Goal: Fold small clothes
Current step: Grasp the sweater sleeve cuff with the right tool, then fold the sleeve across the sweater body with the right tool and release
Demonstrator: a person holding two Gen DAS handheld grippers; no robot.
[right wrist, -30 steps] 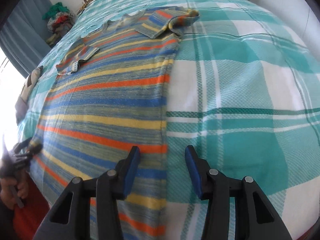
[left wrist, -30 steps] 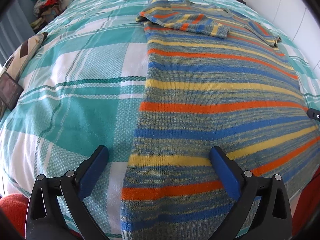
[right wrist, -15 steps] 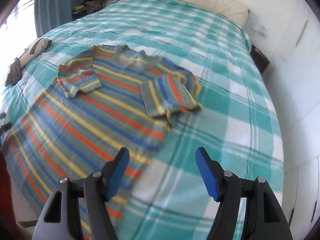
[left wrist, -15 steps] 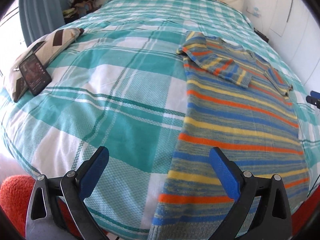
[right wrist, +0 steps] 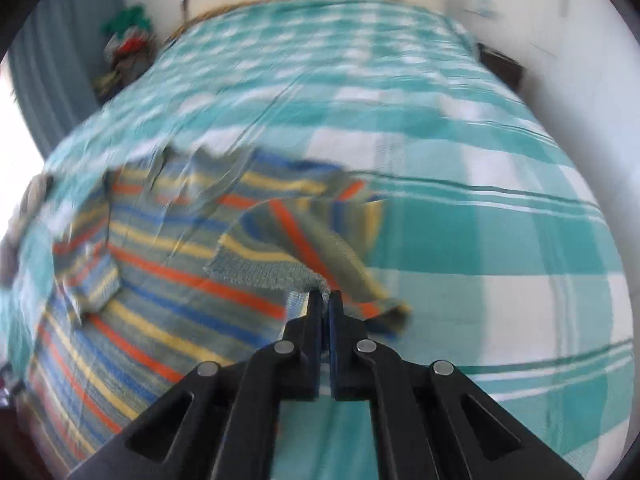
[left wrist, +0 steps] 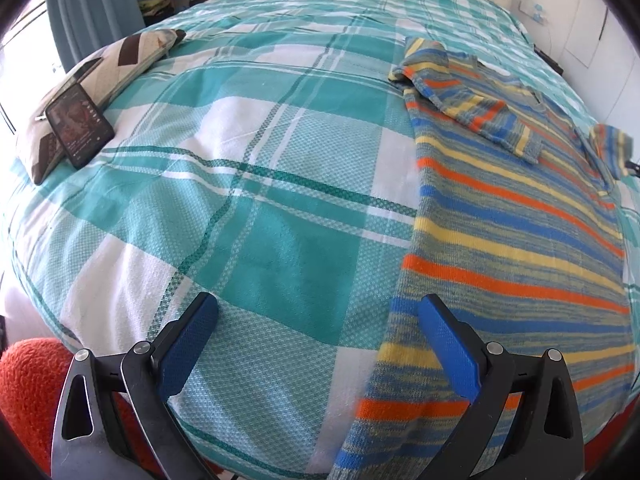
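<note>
A striped knit sweater (left wrist: 516, 240) in blue, yellow and orange lies flat on the teal plaid bed (left wrist: 260, 200), both sleeves folded in over its chest. My left gripper (left wrist: 318, 308) hangs open above the bed near the hem, its right finger (left wrist: 448, 344) over the sweater's left edge. It holds nothing. In the right wrist view my right gripper (right wrist: 326, 296) has its jaws closing tight on the cuff corner of the right sleeve (right wrist: 280, 256), which is lifted off the sweater (right wrist: 160, 300). That raised sleeve (left wrist: 612, 148) shows at the far right of the left wrist view.
A phone (left wrist: 80, 124) leans on a patterned cushion (left wrist: 120, 60) at the bed's left side. A pile of clothes (right wrist: 128, 48) sits beyond the bed's far left corner. A white wall (right wrist: 580, 80) runs along the right. An orange fuzzy cloth (left wrist: 28, 392) sits at lower left.
My right gripper travelled from the sweater's lower right edge up to the folded right sleeve, shut on its cuff and raised it. My left gripper shifted left off the hem, still open.
</note>
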